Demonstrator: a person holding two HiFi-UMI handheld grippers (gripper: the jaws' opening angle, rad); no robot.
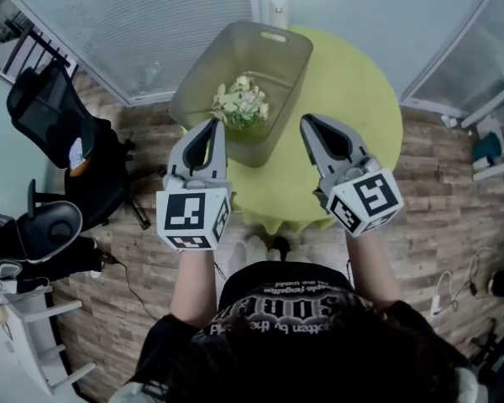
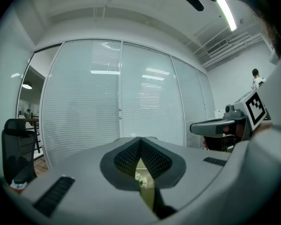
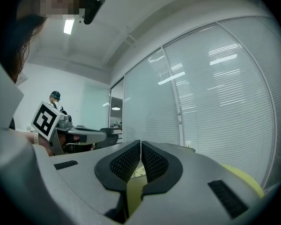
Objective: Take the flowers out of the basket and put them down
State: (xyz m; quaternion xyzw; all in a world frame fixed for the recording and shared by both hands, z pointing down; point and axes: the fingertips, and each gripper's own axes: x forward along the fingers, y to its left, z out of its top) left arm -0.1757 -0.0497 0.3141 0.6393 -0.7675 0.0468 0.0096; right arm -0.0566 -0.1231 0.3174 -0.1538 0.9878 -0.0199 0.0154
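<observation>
The left hand-held gripper point(image 1: 216, 124) and right hand-held gripper point(image 1: 307, 122) hover clenched, empty, near the grey plastic basket point(image 1: 197, 78) holding the white-green flower bunch point(image 1: 241, 103). I'd open one wide, then reach in low.

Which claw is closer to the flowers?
Left. The left claw is just beside the flowers, at the basket edge; the right claw hangs farther off, over the yellow table.

place: office | evidence: blinded glass partitions point(image 2: 107, 107), black swivel chair point(image 1: 46, 99), ceiling strip light point(image 2: 227, 11)
</observation>
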